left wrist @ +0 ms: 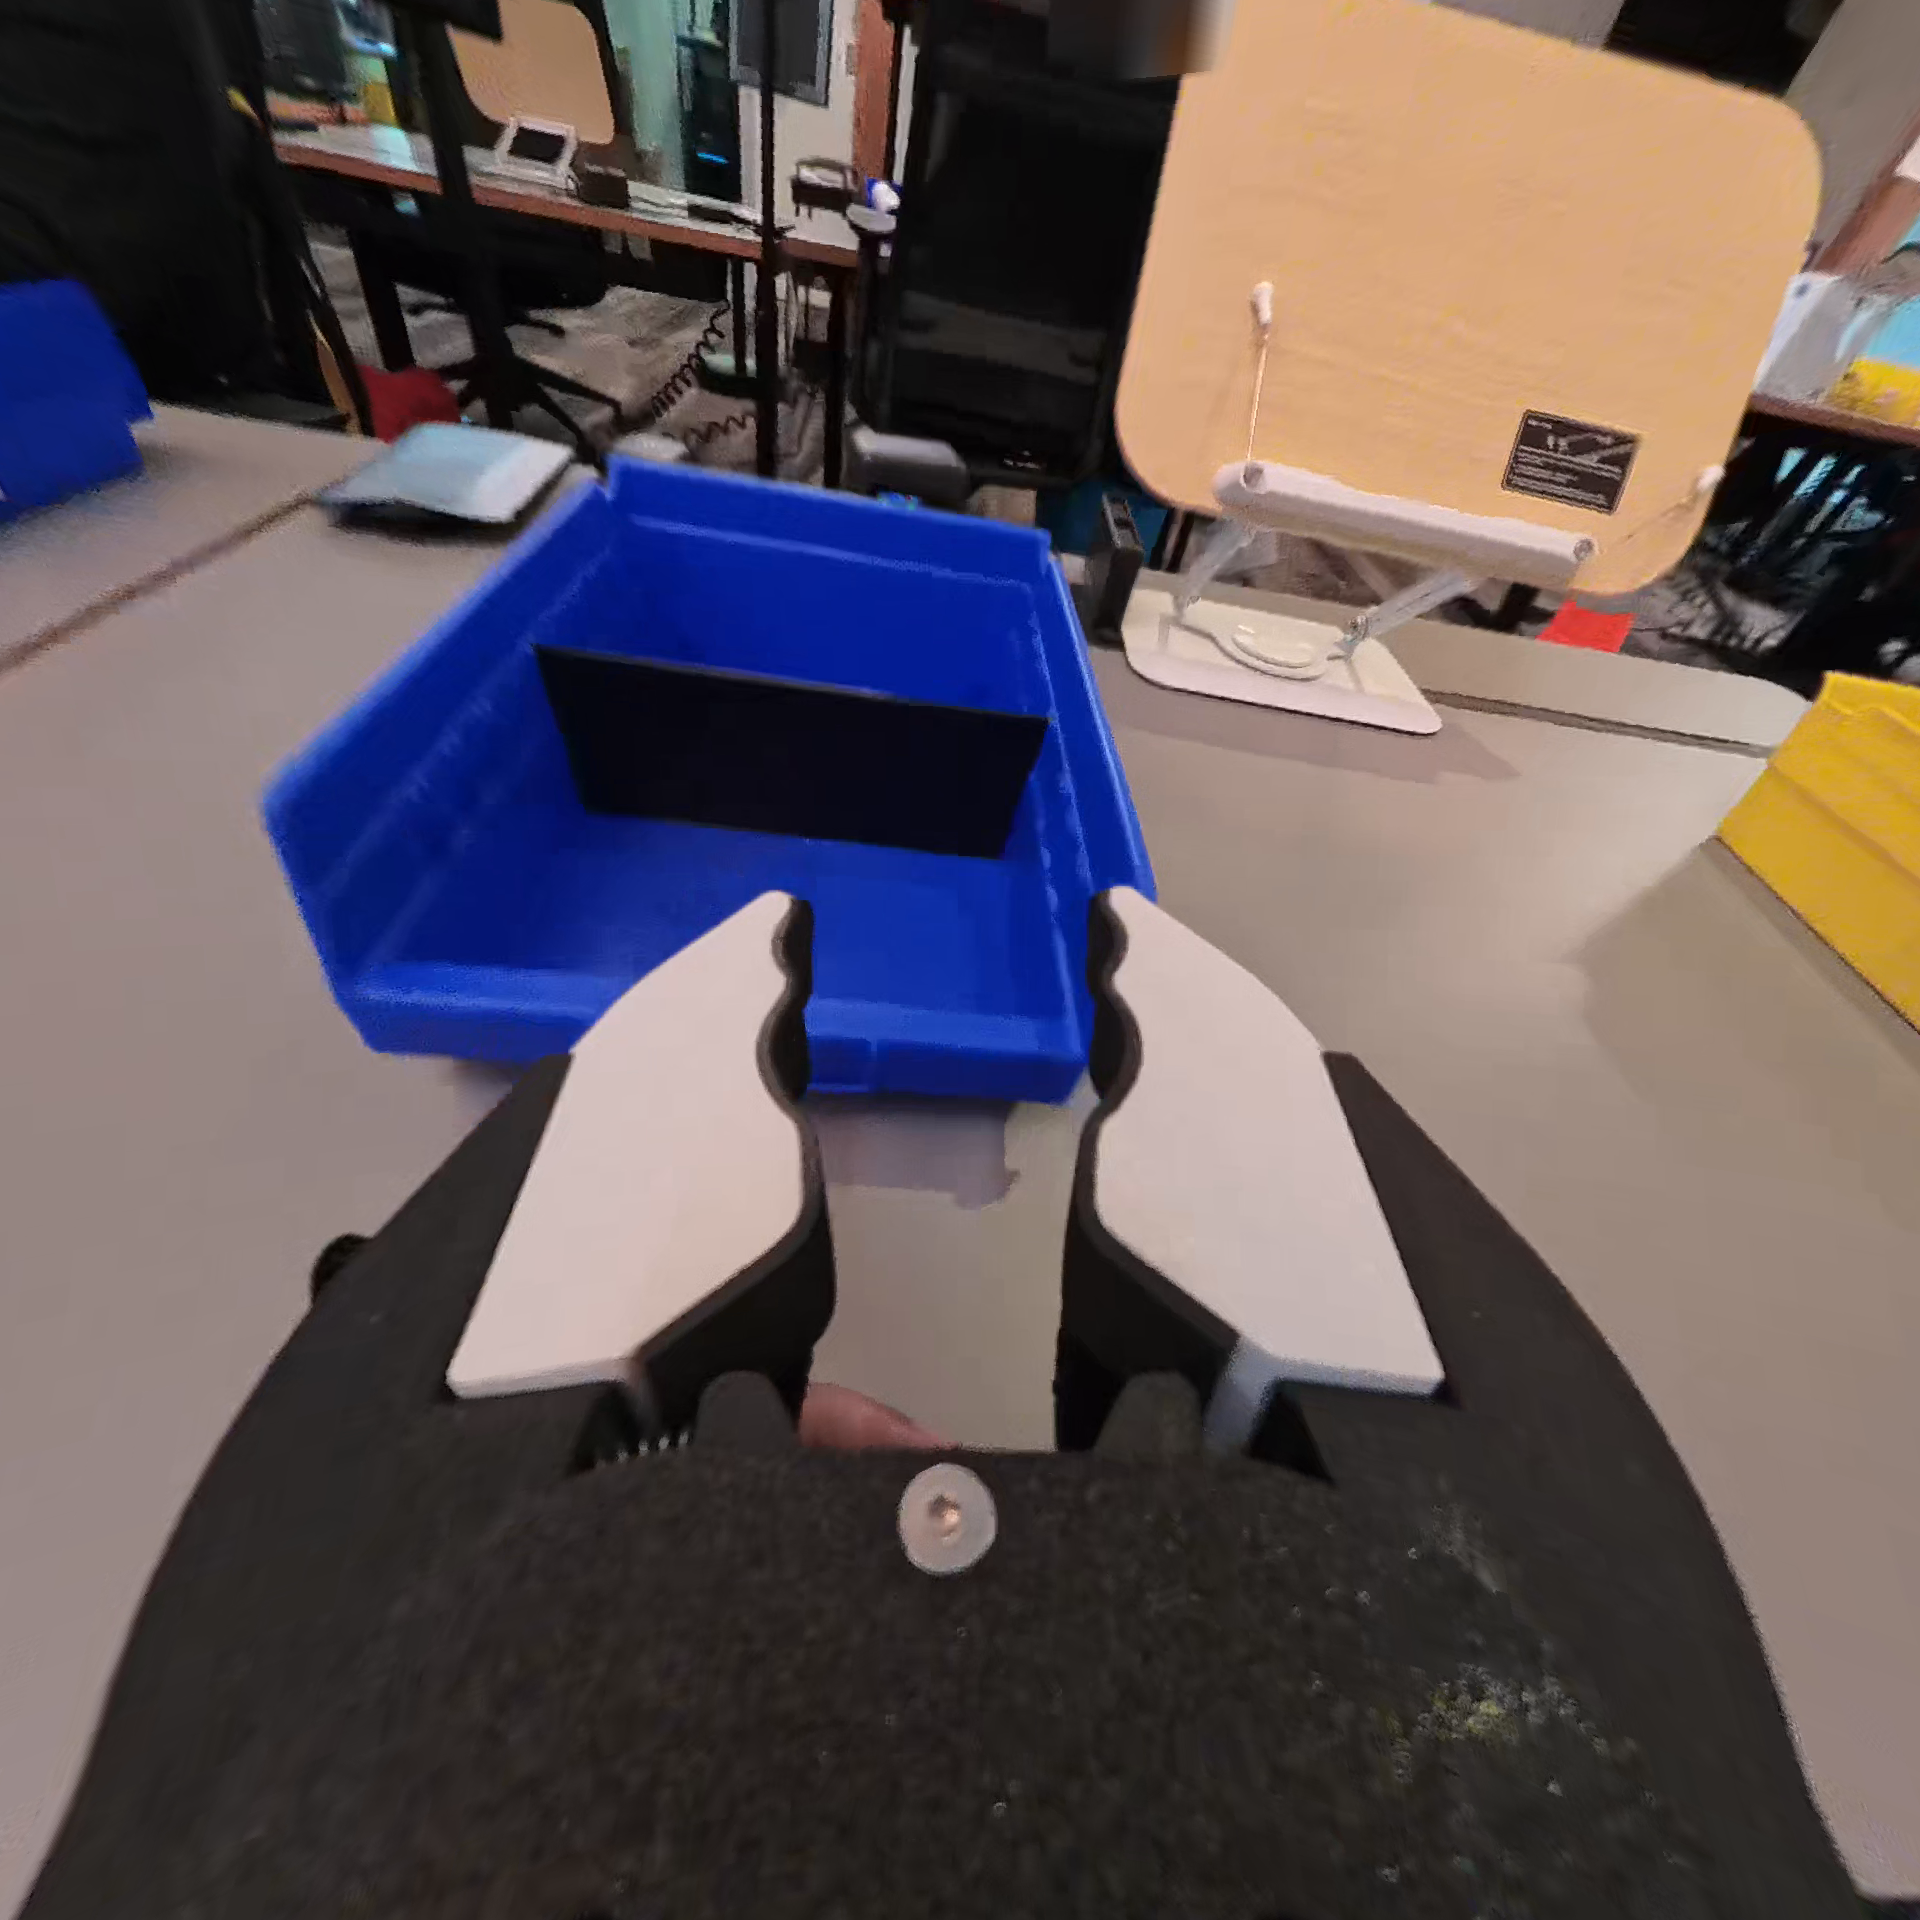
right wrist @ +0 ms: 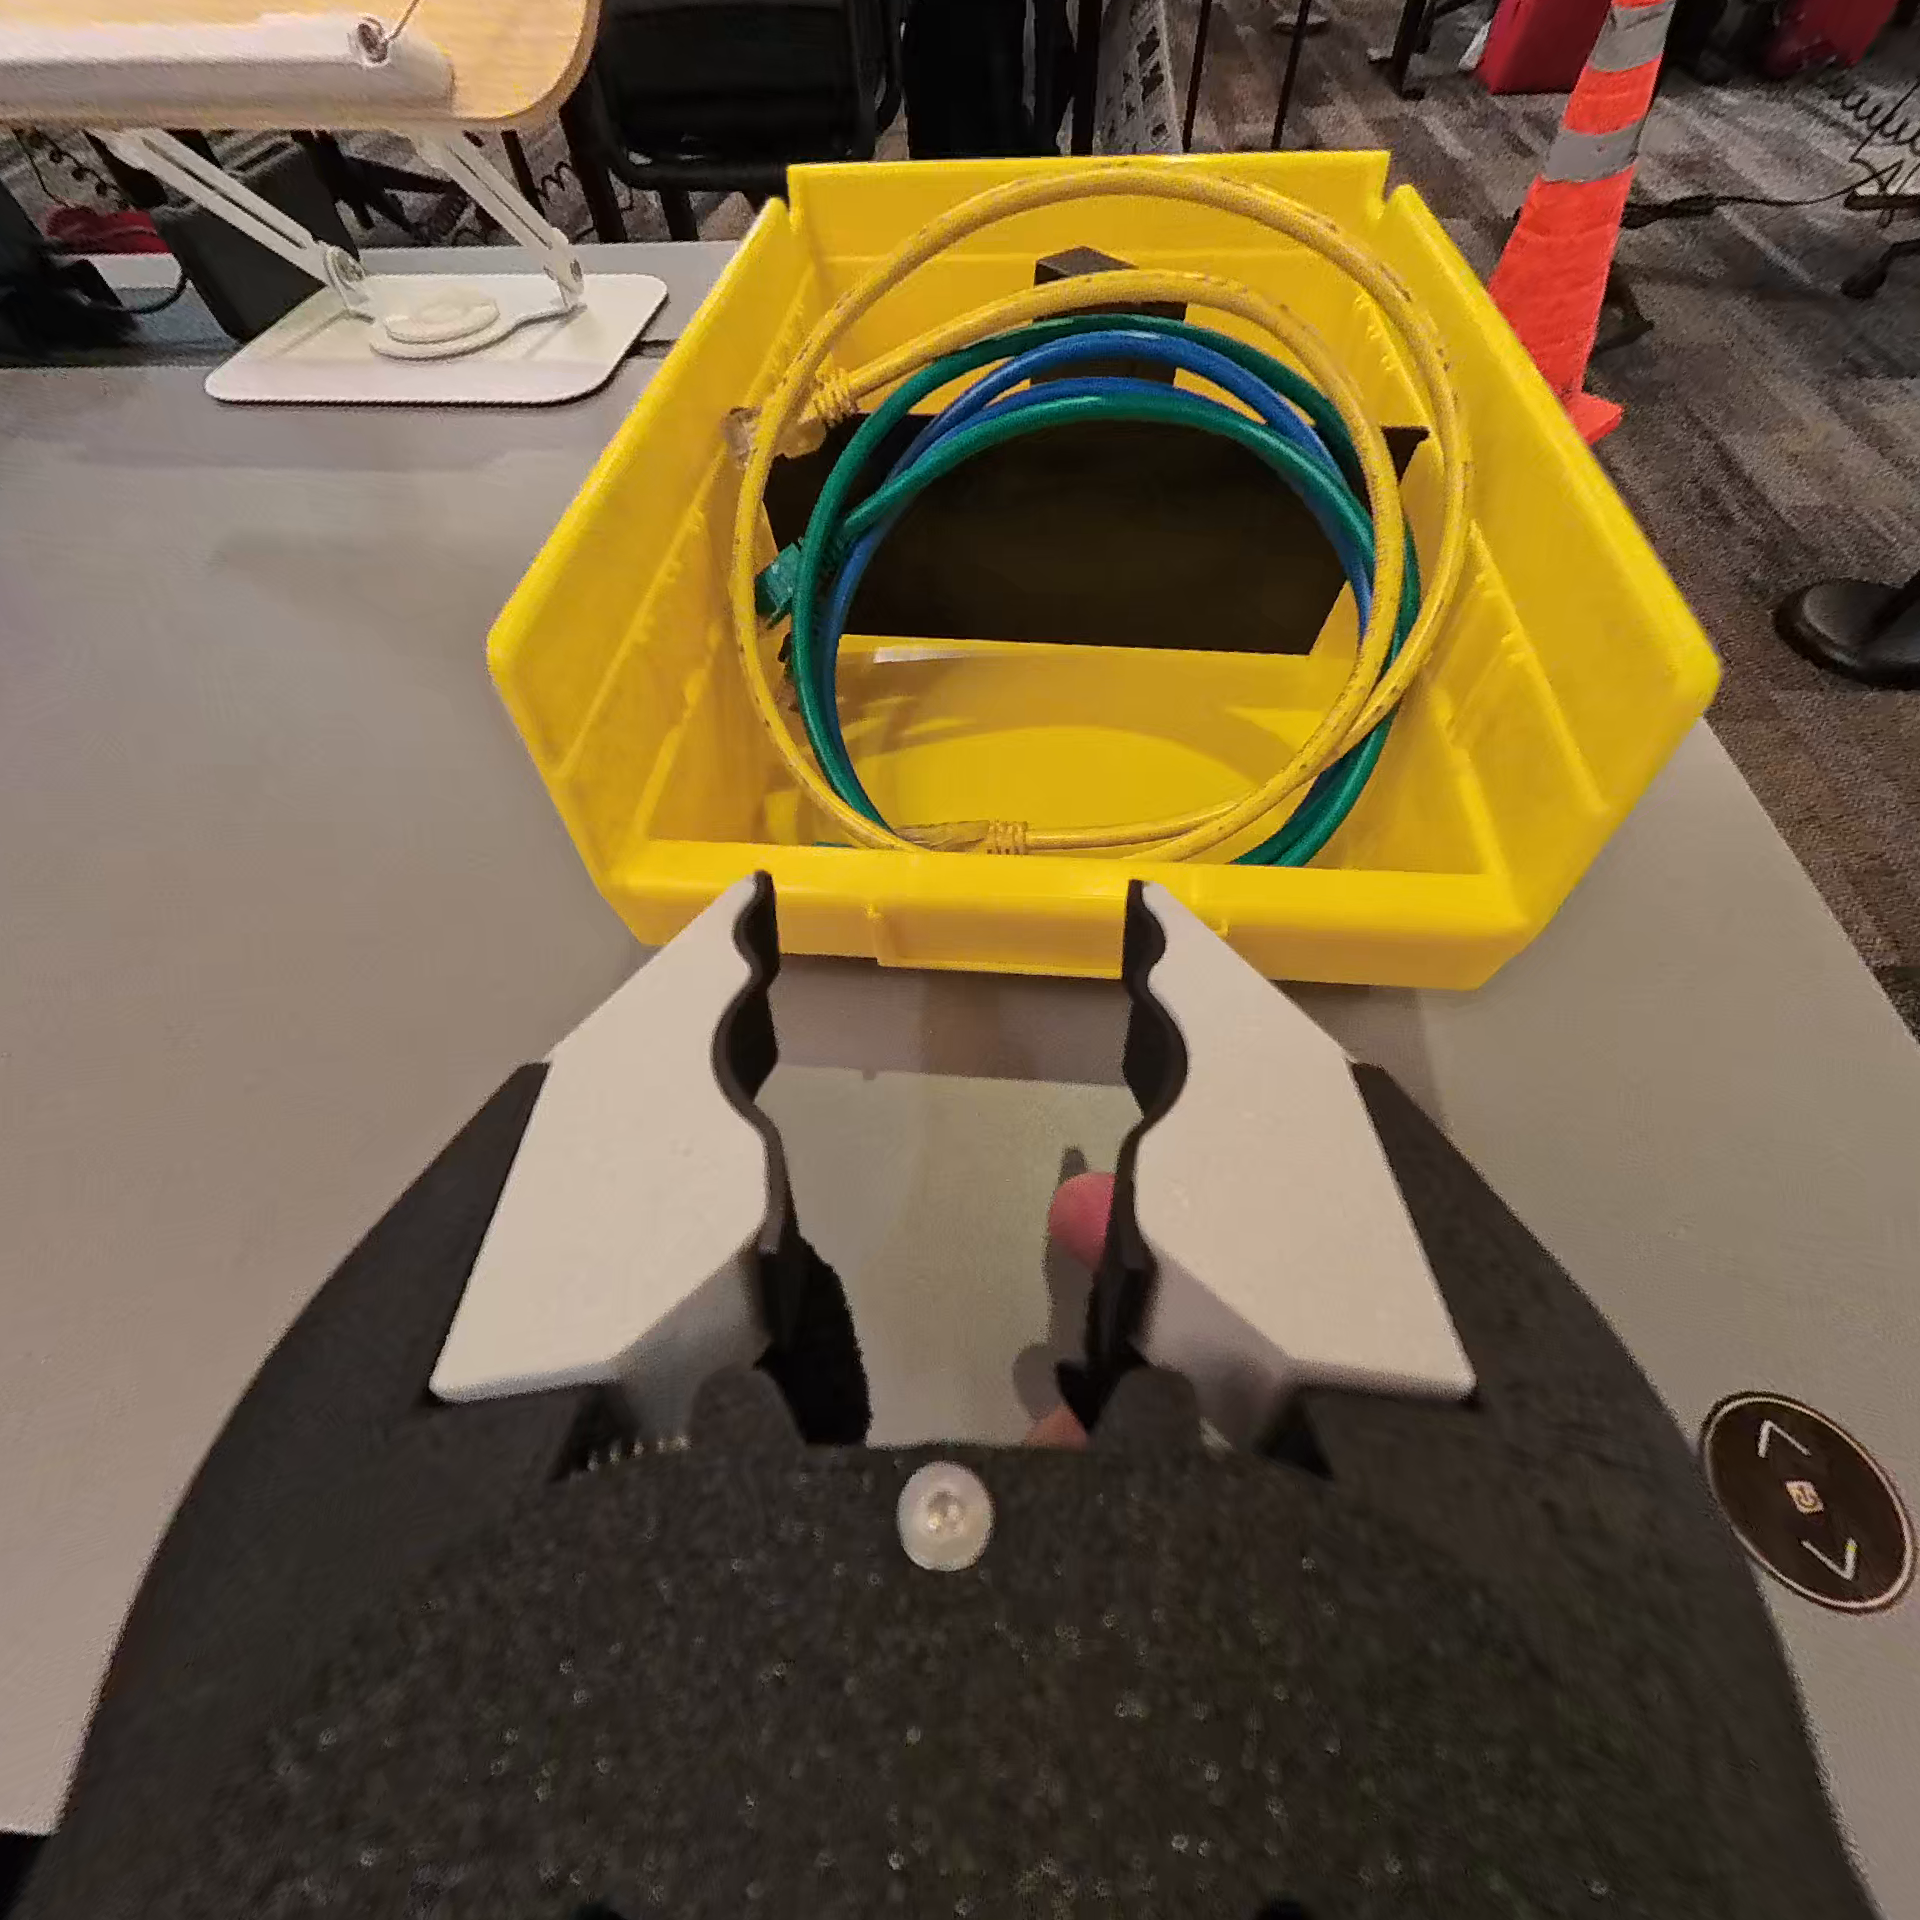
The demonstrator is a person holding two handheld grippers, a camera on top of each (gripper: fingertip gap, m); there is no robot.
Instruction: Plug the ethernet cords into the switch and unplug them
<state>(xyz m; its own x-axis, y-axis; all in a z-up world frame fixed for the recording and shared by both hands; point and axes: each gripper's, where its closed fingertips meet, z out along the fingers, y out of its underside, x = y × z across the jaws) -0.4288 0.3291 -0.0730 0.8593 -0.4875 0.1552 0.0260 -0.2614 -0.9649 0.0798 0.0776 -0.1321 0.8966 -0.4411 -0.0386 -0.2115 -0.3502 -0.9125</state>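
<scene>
Left gripper: tongs wide, empty; blue bin at 12 o'clock.
Right gripper: tongs wide, empty; yellow bin at 12 o'clock, holding coiled yellow cord, green cord, blue cord.

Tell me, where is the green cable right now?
In the right wrist view, the green cable lies coiled inside the yellow bin, nested with the blue cable and yellow cable, just beyond the right gripper.
</scene>
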